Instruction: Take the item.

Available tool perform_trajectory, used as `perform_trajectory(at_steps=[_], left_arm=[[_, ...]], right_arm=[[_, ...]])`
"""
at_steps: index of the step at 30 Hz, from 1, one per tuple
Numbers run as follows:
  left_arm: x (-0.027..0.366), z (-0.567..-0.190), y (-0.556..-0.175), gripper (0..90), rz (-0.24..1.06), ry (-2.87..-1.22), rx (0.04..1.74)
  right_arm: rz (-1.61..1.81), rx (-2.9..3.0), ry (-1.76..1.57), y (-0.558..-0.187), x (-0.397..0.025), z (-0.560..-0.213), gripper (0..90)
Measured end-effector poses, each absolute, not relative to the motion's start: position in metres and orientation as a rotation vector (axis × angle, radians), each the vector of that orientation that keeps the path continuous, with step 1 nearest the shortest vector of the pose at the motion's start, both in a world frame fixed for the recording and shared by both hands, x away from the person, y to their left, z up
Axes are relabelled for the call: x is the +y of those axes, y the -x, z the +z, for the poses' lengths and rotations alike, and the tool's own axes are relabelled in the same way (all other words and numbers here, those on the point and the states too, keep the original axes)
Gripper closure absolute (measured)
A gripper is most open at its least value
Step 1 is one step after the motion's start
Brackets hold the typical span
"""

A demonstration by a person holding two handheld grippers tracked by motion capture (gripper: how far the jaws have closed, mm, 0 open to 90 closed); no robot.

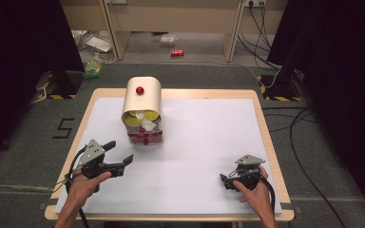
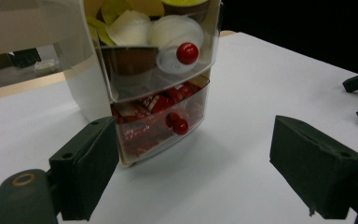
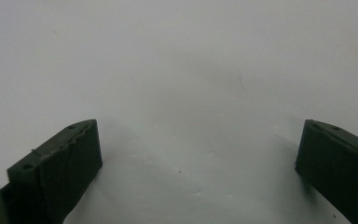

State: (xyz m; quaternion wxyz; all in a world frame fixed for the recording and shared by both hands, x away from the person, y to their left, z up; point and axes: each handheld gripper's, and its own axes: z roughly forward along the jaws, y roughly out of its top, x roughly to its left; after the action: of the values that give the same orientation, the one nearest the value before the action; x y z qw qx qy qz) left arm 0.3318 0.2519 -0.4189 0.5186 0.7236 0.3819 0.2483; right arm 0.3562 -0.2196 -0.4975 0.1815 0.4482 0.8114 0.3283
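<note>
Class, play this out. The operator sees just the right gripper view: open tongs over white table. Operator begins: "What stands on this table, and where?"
Observer: One box with a curved white cover, at the far left of the table.
Operator: What is in it?
Observer: Two clear drawers. The lower drawer holds red packets.
Operator: Where are the left tongs?
Observer: The left tongs are open in front of the box. They point at the lower drawer's red knob without touching it.
</note>
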Motion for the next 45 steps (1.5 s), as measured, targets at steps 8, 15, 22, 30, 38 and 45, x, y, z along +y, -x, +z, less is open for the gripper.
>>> perform_trajectory(at_steps=[8, 15, 22, 30, 38, 45], left_arm=[[0.246, -0.41, -0.338, 15.3, 0.615, -1.723, 0.891], [0.241, -0.402, -0.342, 15.2, 0.625, -1.723, 0.858], [0.232, -0.391, -0.352, 15.2, 0.637, -1.715, 0.828], [0.223, -0.385, -0.364, 15.2, 0.664, -1.74, 0.823], [0.219, -0.38, -0.372, 15.7, 0.675, -1.738, 0.82], [0.212, -0.382, -0.379, 16.0, 0.675, -1.757, 0.817]], right_arm=[[0.927, 2.291, -1.266, -0.356, -0.22, -0.497, 0.6], [0.928, 2.291, -1.267, -0.356, -0.22, -0.497, 0.6], [0.928, 2.293, -1.27, -0.356, -0.22, -0.497, 0.6], [0.927, 2.292, -1.268, -0.356, -0.22, -0.497, 0.6], [0.928, 2.292, -1.267, -0.356, -0.22, -0.497, 0.6], [0.928, 2.291, -1.265, -0.356, -0.22, -0.497, 0.6]])
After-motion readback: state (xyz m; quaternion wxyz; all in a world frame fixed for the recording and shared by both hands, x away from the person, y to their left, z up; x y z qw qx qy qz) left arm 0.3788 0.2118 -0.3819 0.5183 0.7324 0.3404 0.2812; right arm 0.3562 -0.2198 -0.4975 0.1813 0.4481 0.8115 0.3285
